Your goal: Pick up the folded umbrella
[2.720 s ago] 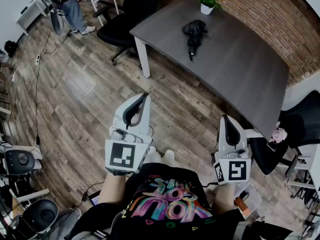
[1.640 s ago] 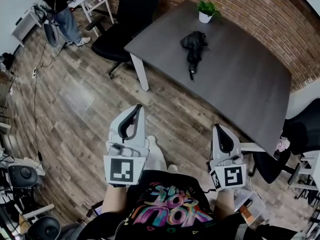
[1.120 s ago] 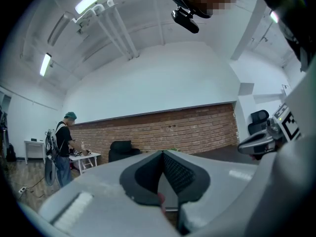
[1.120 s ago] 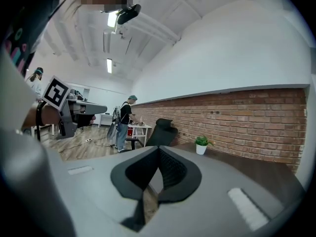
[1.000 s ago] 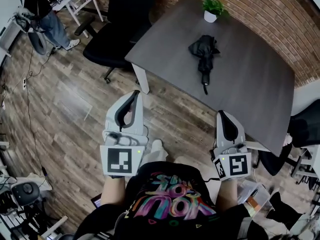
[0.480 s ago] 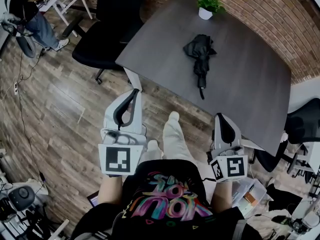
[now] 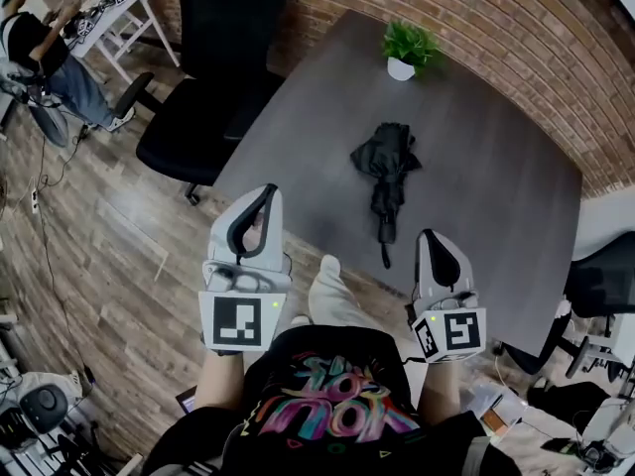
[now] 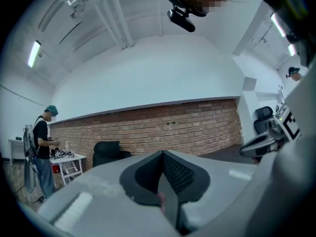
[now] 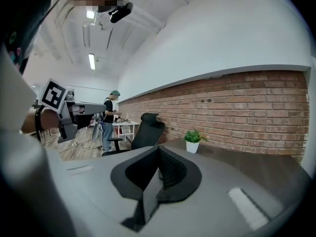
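Beside brick wall (image 7: 516, 18) — table (image 7: 486, 201), umbrella (image 7: 385, 167).

Rear wall: exposed red brick (image 7: 516, 38), with white plaster (image 8: 163, 78) above it. Floor (image 7: 99, 236): wood planks in mixed grey-brown tones. Furniture: one dark grey table (image 7: 496, 196) set against the brick; a black office chair (image 7: 213, 87) at its left end, a second chair (image 7: 595, 286) (partly out of frame) at its right; a small white side table (image 7: 119, 13) in the far corner. Lighting: ceiling tube fixtures (image 8: 34, 53), lit.
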`<state>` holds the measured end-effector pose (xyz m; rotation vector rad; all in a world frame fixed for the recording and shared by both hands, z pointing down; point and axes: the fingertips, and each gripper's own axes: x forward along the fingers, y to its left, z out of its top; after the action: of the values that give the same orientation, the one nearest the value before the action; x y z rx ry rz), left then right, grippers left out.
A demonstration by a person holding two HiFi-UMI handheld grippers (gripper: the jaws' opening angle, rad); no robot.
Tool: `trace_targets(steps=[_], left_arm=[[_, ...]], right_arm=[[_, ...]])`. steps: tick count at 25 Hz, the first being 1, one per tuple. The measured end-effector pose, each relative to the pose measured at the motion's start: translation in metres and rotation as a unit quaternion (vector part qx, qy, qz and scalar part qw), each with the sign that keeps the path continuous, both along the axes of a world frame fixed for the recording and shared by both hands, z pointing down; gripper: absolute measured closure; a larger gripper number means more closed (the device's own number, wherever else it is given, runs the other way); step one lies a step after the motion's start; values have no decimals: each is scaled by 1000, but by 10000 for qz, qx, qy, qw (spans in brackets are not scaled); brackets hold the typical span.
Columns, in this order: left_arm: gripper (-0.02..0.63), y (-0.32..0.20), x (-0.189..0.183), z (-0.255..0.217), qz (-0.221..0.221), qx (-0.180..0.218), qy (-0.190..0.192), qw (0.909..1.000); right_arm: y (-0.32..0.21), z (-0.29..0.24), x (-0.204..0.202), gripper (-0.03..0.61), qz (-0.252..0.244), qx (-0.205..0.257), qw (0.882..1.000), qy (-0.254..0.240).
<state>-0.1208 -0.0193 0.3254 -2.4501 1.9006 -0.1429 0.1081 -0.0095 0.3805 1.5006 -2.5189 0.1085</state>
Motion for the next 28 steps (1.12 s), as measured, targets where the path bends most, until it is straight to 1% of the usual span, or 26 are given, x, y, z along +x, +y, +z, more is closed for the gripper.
trace_targets(steps=[4,6,13,20,25,28], left_arm=[[612,-51,11,-18,27,119,-63,9999],[612,-69,18,-21,21,116,-98,9999],[612,-121,39,-28,66,175,-83,9998],[612,-157,56,-22,359,49,14,9993],[612,-181,70,-18,776,-22,7,9970],[612,-191,75,-19,947,-54,62,9955]], right_arm=[[-55,-17,7,575,-91,104,9999,-46],[-76,-21,12,575,-109,154,9998,-81],[-125,-24,30,575,-65,185,9996,-208],[-148,-24,39,575,138,100,9995,-254],[-156,-27,41,575,407,76,9990,-148],[-158,-28,44,575,554,62,9984,-94]])
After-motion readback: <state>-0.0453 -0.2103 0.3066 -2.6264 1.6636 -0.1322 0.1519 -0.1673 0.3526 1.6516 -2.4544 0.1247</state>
